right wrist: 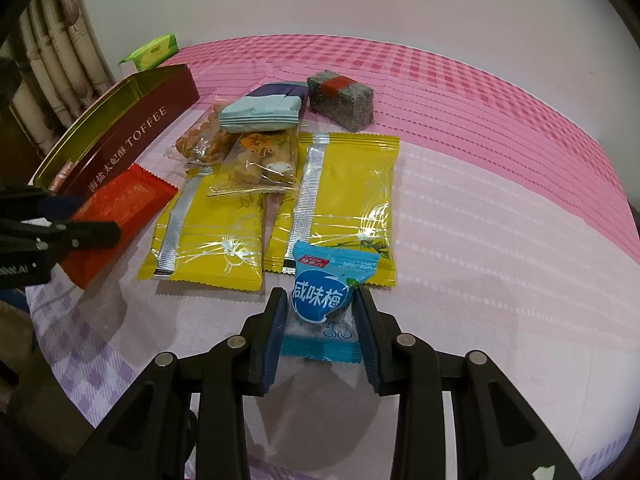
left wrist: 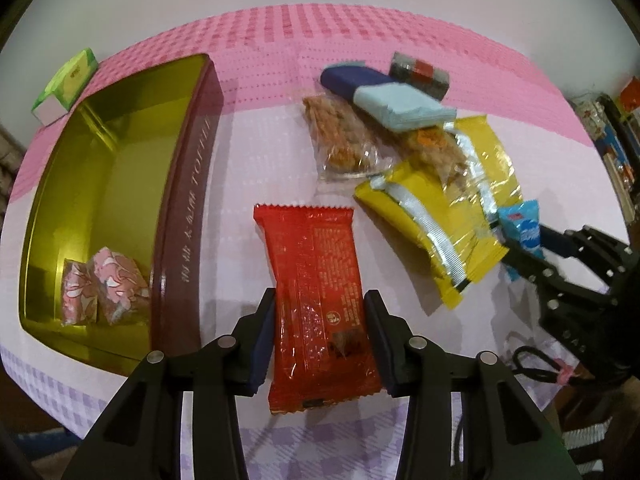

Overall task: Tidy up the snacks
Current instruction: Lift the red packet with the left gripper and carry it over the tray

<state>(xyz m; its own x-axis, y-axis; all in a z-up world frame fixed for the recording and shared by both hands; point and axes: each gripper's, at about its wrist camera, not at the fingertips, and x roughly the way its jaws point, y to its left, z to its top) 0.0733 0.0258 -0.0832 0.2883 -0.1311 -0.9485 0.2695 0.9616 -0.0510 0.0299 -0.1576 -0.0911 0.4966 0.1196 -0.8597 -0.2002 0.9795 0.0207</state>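
Now, the left gripper [left wrist: 320, 334] clamped a glossy red foil packet [left wrist: 318, 300] with crimped ends, just right of the gold-lined rectangular toffee tin [left wrist: 192, 200]. The right gripper [right wrist: 320, 336] pinched a small crinkly blue candy wrapper [right wrist: 324, 292] at the near edge of two flat yellow sachets [right wrist: 344, 200]. Open checked tablecloth [right wrist: 500, 240] lay to the right; the tin's floor held only two floral packets [left wrist: 100, 288].

Home, checked tablecloth [right wrist: 480, 128], curtains [right wrist: 60, 52]

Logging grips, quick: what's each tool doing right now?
Left tool: closed on the red snack packet.
Right tool: closed on the blue plum candy.
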